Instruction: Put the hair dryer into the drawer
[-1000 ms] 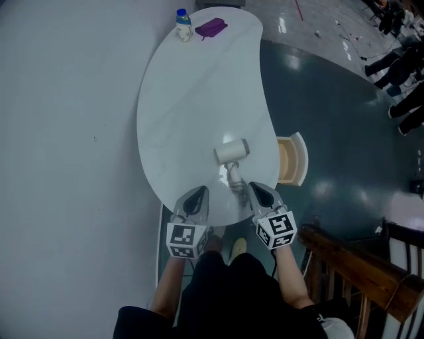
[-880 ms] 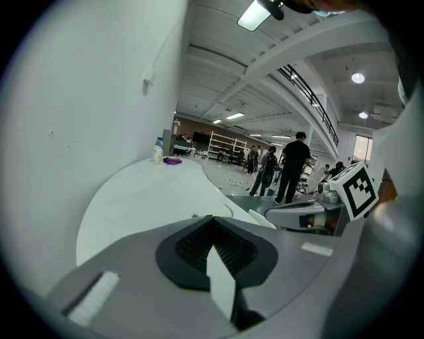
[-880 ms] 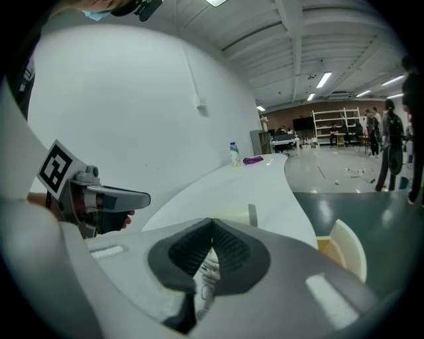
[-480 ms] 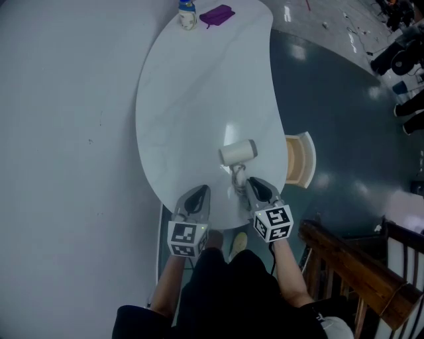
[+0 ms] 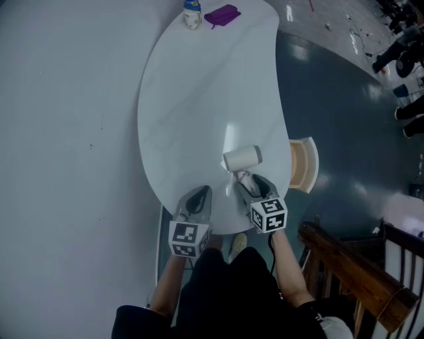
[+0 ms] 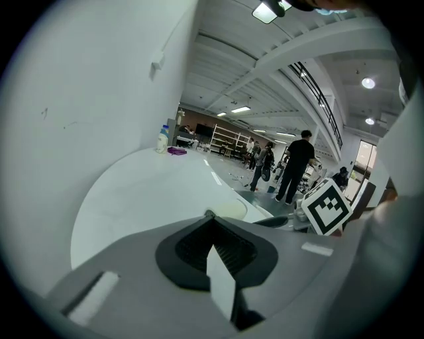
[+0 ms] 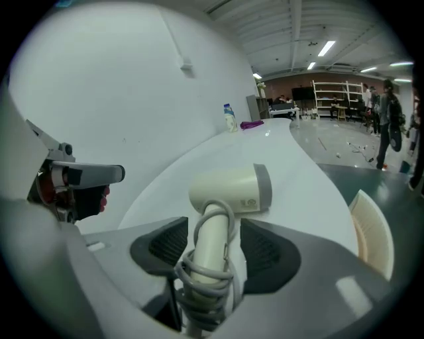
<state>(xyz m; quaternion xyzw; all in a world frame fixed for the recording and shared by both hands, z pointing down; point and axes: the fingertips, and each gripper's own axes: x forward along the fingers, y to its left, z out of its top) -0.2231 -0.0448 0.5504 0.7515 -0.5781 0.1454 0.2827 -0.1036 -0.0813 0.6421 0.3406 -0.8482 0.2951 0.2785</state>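
Right gripper [image 7: 212, 248] has dropped over the hair dryer [image 7: 228, 192] at the bench [image 5: 199, 99] near edge, jaws just opened wide, straddling its handle unpinched, axis running 6-to-12; drawer [image 5: 302, 163] at 3 o'clock, left gripper [image 6: 215, 248] farther, jaws closed, empty.

One hair dryer [image 5: 242, 159], one table [image 5: 199, 99], one drawer [image 5: 303, 164] at its three o'clock. At twelve o'clock, one bottle [image 5: 192, 14] and one purple thing [image 5: 222, 14], perhaps a pouch. Two grippers: left gripper [image 5: 199, 192], right gripper [image 5: 248, 184].
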